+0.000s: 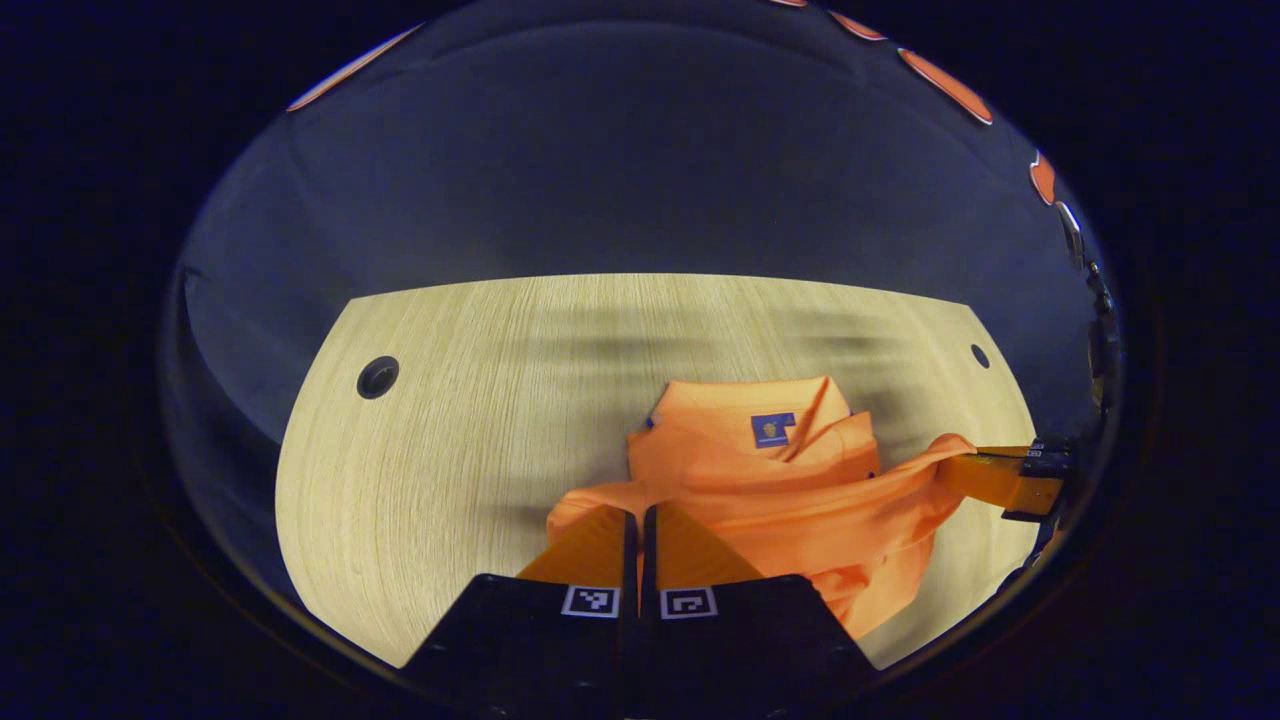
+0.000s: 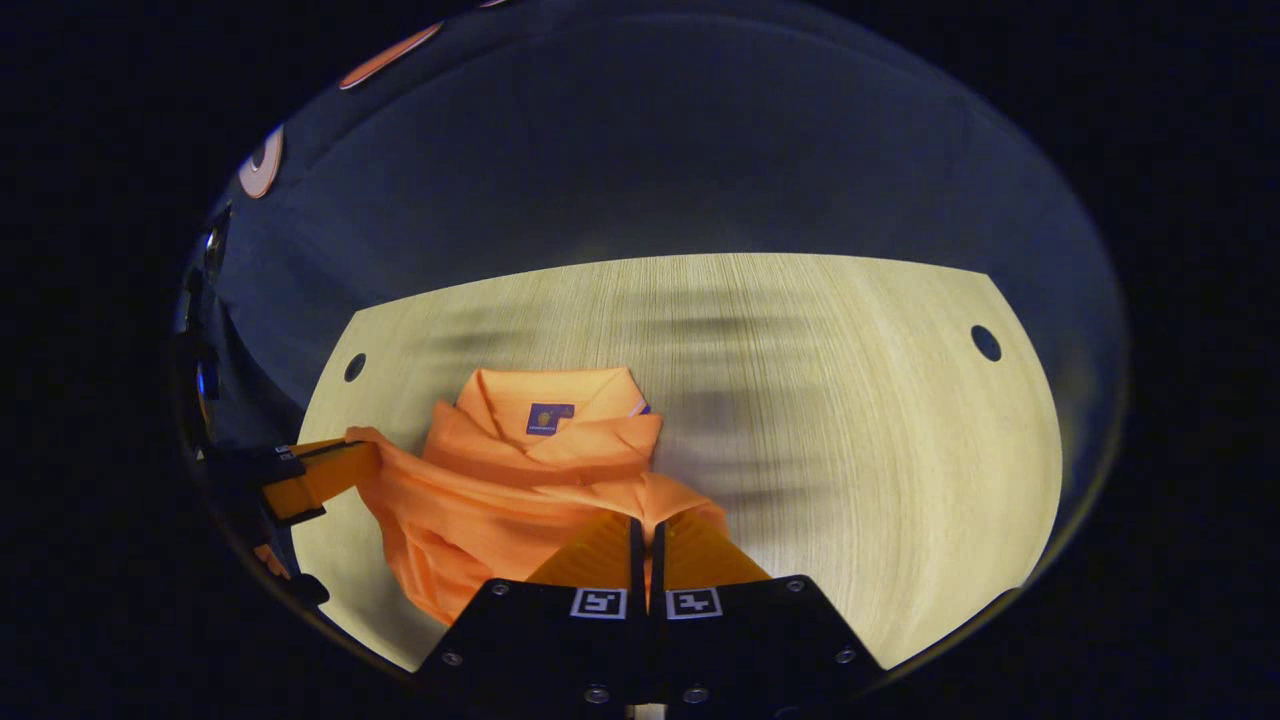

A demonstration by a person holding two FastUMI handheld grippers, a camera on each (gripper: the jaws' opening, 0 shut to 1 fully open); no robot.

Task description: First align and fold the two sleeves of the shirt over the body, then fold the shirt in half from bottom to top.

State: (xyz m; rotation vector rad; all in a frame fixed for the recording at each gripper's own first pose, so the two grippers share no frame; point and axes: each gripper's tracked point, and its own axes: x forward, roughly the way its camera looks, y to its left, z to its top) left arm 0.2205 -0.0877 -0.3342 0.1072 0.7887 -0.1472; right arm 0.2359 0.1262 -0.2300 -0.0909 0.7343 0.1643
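Observation:
An orange polo shirt point(image 1: 790, 490) lies bunched on the pale wooden table point(image 1: 450, 450), collar and blue neck label at the far side. In the left gripper view my left gripper point(image 1: 640, 520) is shut on a fold of the shirt at its left corner. The right gripper point(image 1: 985, 475) pinches the opposite corner, and the cloth stretches up to it. In the right gripper view the shirt point(image 2: 500, 480) spreads left of centre, with my right gripper point(image 2: 646, 525) shut on its near right corner. The left gripper point(image 2: 330, 470) holds the far left corner.
Round cable holes sit near the table's far corners point(image 1: 377, 377) point(image 1: 980, 355) point(image 2: 354, 367) point(image 2: 986, 343). Bare wood extends left of the shirt in the left gripper view and right of it in the right gripper view. Dark booth wall stands behind the table.

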